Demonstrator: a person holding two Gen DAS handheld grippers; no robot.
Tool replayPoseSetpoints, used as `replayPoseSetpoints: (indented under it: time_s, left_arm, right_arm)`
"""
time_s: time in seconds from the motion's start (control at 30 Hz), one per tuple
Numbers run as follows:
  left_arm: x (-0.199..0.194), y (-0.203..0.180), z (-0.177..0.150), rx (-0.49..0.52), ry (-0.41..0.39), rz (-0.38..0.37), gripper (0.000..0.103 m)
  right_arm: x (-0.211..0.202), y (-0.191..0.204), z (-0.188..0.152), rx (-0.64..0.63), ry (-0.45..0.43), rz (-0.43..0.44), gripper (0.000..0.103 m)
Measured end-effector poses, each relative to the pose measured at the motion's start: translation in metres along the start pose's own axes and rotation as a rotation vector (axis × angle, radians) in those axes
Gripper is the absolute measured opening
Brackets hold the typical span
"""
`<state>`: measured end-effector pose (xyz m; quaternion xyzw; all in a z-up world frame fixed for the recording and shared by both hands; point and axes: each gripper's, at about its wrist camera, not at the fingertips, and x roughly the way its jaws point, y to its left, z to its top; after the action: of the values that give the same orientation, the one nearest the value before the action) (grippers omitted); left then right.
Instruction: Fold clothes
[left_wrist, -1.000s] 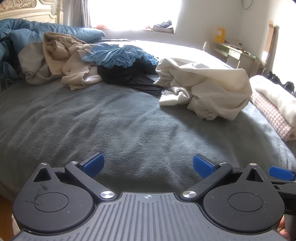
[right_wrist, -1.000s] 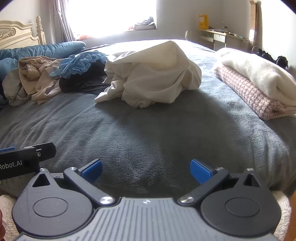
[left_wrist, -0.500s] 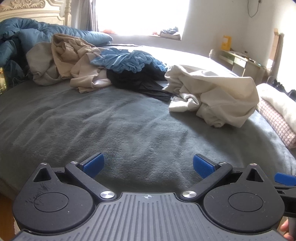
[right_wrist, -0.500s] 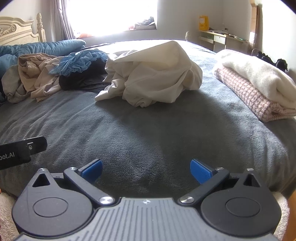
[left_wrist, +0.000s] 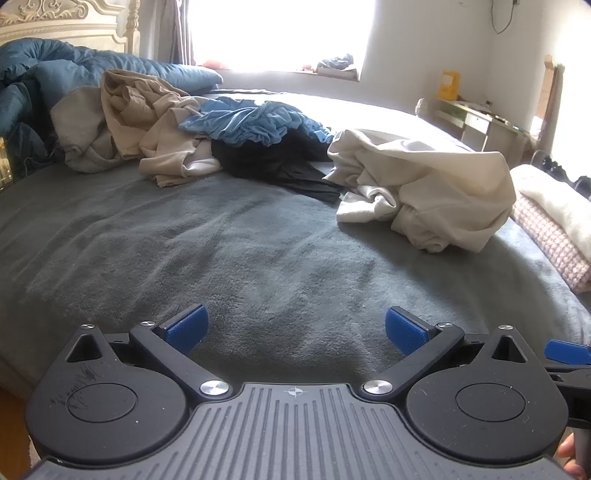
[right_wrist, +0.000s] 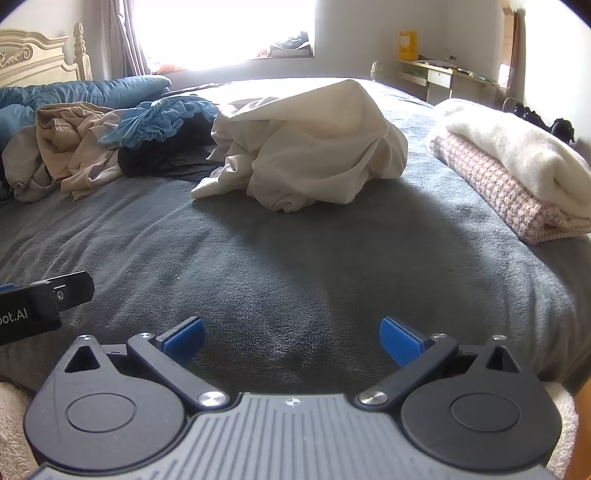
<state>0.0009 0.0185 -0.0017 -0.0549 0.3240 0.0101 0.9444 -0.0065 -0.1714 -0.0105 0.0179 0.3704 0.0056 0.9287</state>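
Since the earlier frames the left gripper (left_wrist: 294, 328) has turned a little to the left, so the pile of clothes now sits more to the right in its view, while the right gripper (right_wrist: 291, 338) shows almost the same scene as before. Both grippers hover low over the near edge of the dark grey blanket (left_wrist: 229, 258), and each has its blue fingers (left_wrist: 184, 326) spread wide apart with nothing between them. The cream garment (right_wrist: 306, 144) lies crumpled on the blanket, well ahead of the right gripper and nearly in line with it; from the left gripper it (left_wrist: 436, 184) is ahead and to the right. Farther and more to the left there is a heap: a blue garment (left_wrist: 255, 123) on top of a black garment (left_wrist: 280, 166), and beside them, more to the left, a beige garment (left_wrist: 147, 122). At the right side of the bed a stack of folded clothes (right_wrist: 513, 166) rests, with a white piece on a pink checked piece. A blue duvet (left_wrist: 55, 74) lies at the far left near the headboard (left_wrist: 66, 18). In the right wrist view the body of the left gripper shows at the left edge, close beside the right one, not touching it.
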Motion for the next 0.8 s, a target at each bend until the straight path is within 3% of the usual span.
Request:
replayPoseSetpoints:
  time_s: [0.8]
  left_arm:
    - [0.0014, 0.0035, -0.0019, -0.011, 0.009, 0.010, 0.103]
  right_arm:
    - [0.0009, 0.0014, 0.0001, 0.001, 0.007, -0.002, 0.103]
